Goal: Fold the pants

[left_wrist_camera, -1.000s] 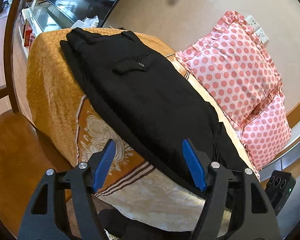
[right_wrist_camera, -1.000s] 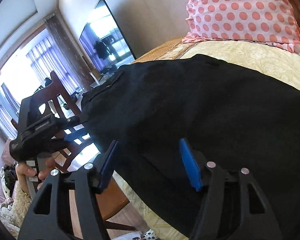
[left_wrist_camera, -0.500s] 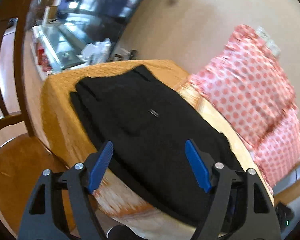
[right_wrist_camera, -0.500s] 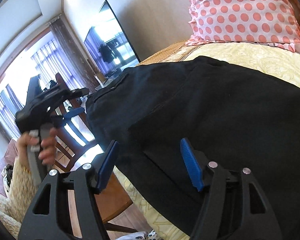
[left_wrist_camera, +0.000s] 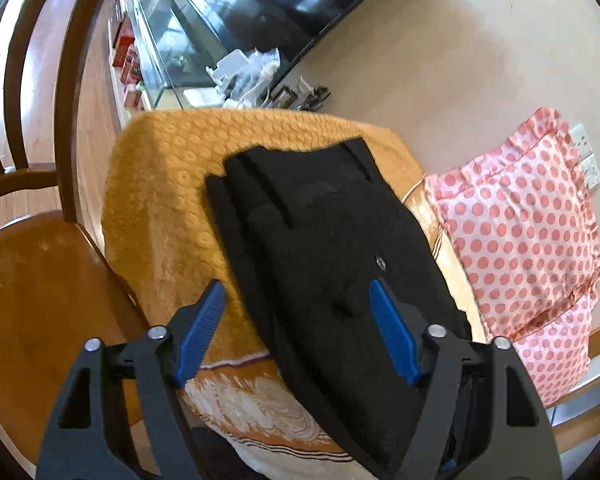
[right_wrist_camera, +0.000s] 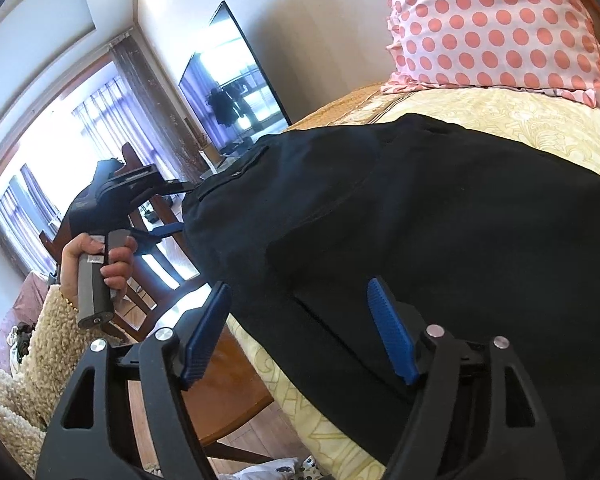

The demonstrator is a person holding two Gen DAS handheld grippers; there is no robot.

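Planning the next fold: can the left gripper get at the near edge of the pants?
Probably yes. The left gripper is open, and the pants lie uncovered on the bedspread ahead.

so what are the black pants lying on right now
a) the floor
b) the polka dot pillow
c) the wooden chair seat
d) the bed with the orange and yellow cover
d: the black pants lie spread flat on the orange and yellow bed cover, apart from the polka dot pillow and the wooden chair; the left gripper and the right gripper both hover open, holding nothing.
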